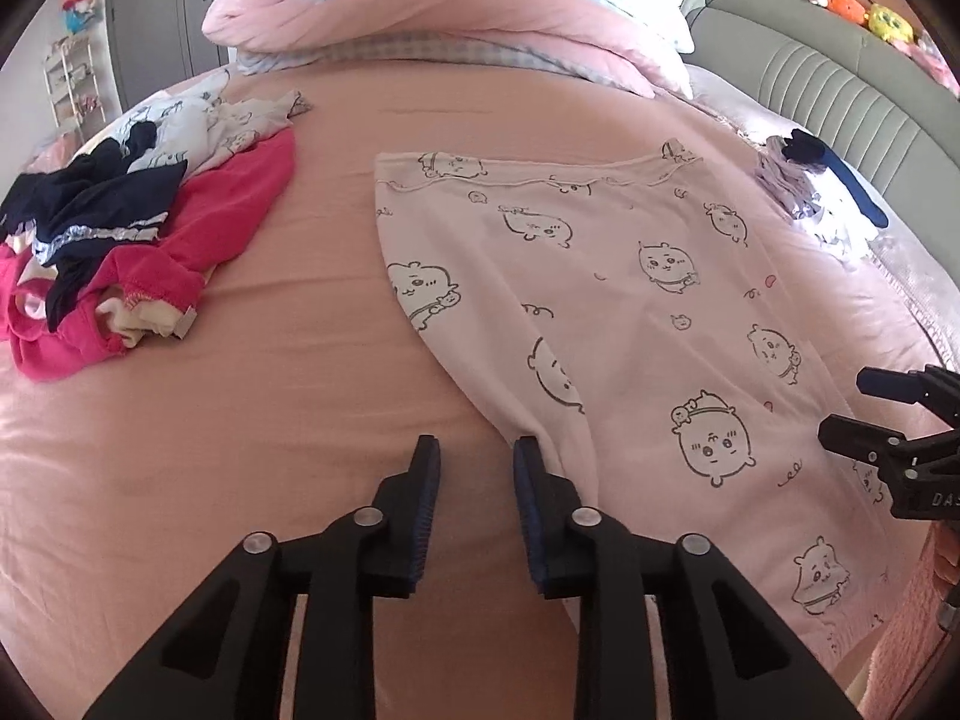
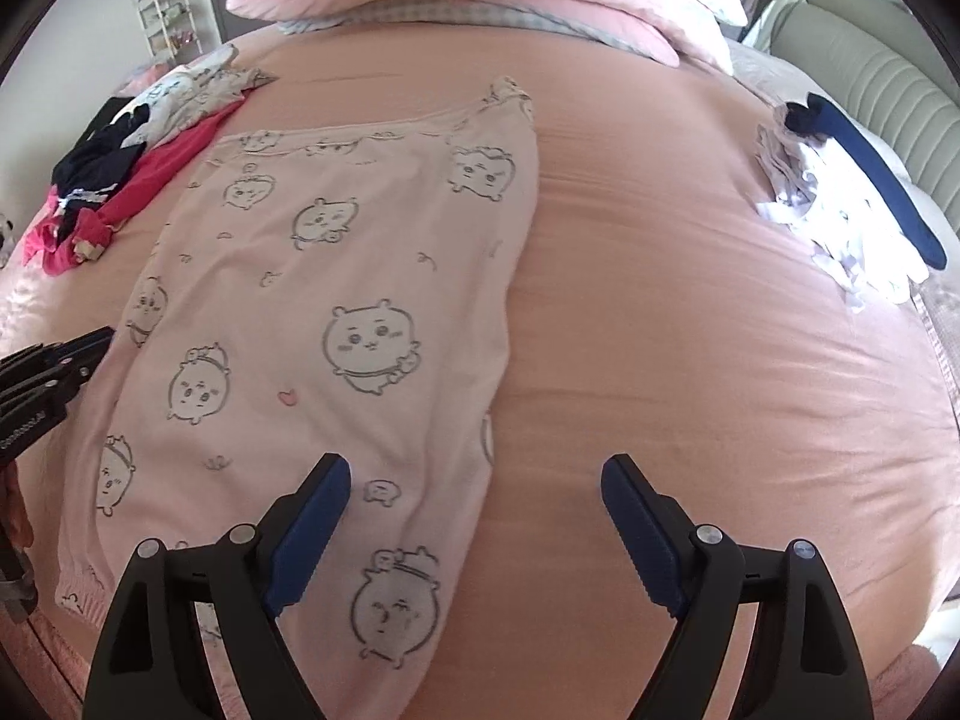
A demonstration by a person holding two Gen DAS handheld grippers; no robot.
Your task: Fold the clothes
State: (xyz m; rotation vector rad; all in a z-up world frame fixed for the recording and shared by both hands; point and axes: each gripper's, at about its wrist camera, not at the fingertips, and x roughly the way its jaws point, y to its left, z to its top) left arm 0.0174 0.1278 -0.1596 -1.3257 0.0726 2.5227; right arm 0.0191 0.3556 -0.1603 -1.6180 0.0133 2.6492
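1. Pants (image 1: 630, 324) lie flat on the pink bed (image 1: 270, 420) — pale pink, with little cartoon animals printed all over.
2. The waistband is at the far end, near the big folded blanket (image 1: 456, 6).
3. The left gripper (image 1: 475, 450) sits low at the pants' left edge. Its jaws have a small gap, and the right finger touches the cloth.
4. The right gripper (image 2: 475, 471) hangs over the leg end, jaws spread wide, holding nothing.
5. A messy pile (image 1: 108, 240) of red, navy and white clothes is off to the left — well apart from the pants.
6. White and blue clothes (image 2: 852, 204) lie by the grey headboard (image 1: 840, 84).
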